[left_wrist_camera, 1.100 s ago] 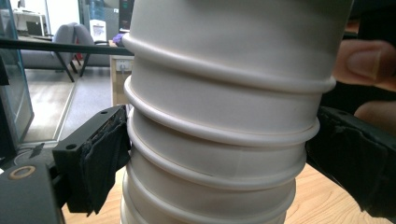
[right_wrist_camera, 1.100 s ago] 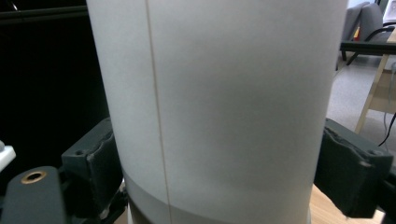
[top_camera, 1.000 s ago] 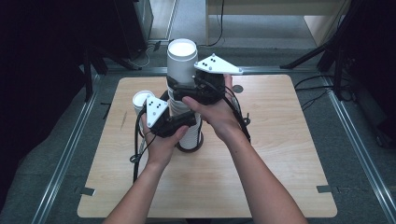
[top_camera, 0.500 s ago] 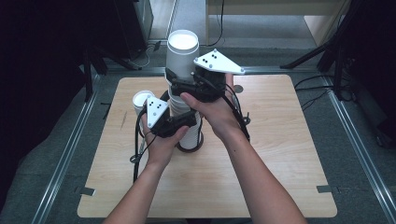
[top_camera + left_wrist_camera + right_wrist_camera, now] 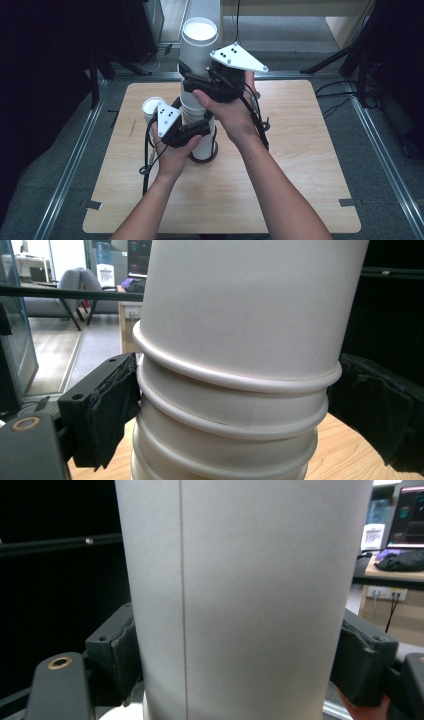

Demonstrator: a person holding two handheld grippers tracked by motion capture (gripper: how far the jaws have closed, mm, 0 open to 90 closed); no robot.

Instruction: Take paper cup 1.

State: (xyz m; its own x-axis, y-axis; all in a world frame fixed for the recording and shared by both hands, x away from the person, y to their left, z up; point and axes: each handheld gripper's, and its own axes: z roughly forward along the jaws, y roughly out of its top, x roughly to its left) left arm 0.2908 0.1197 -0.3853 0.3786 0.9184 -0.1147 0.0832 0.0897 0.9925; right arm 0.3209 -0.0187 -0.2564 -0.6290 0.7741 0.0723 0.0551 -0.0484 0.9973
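white paper cups, nested stack

high view: stack of paper cups (image 5: 199,107) upright on the wooden table (image 5: 300,165); top cup (image 5: 199,47) raised, clasped by right gripper (image 5: 200,82), jaws just closing. left gripper (image 5: 197,131) clamps the lower stack.

left gripper view: rolled rims (image 5: 235,377) ringed, pads pressing.

right gripper view: smooth wall, vertical seam (image 5: 182,605).

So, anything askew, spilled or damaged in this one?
Only the top cup: it sits tilted in the stack of white cups, its rim slanting. The right gripper clamps it, the left gripper holds the stack. No spill or damage shows.
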